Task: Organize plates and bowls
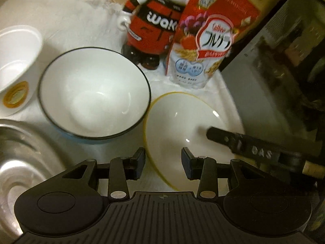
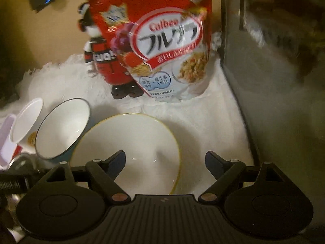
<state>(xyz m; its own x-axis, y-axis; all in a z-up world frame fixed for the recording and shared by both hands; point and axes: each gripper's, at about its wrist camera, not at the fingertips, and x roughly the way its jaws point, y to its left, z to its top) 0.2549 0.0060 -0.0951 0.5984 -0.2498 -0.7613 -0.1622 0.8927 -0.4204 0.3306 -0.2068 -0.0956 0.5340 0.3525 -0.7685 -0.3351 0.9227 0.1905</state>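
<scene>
Yellow-rimmed bowl (image 2: 130,148) beside black-rimmed bowl (image 1: 94,93)

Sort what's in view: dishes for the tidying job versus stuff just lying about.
For the job: yellow-rimmed bowl, black-rimmed bowl, small white bowl, metal bowl.

Lying about: cereal bag, red figurine, white cloth.

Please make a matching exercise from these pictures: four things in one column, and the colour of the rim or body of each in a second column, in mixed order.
Things:
1. middle bowl
2. bowl under the tongs
3. cereal bag
4. small cup at far left

Colours:
A. thin yellow rim
B. red top, white bottom
C. plain white, orange round label
D. black rim, blue outside

Pairs: 1-D, 2-A, 3-B, 4-C
</scene>
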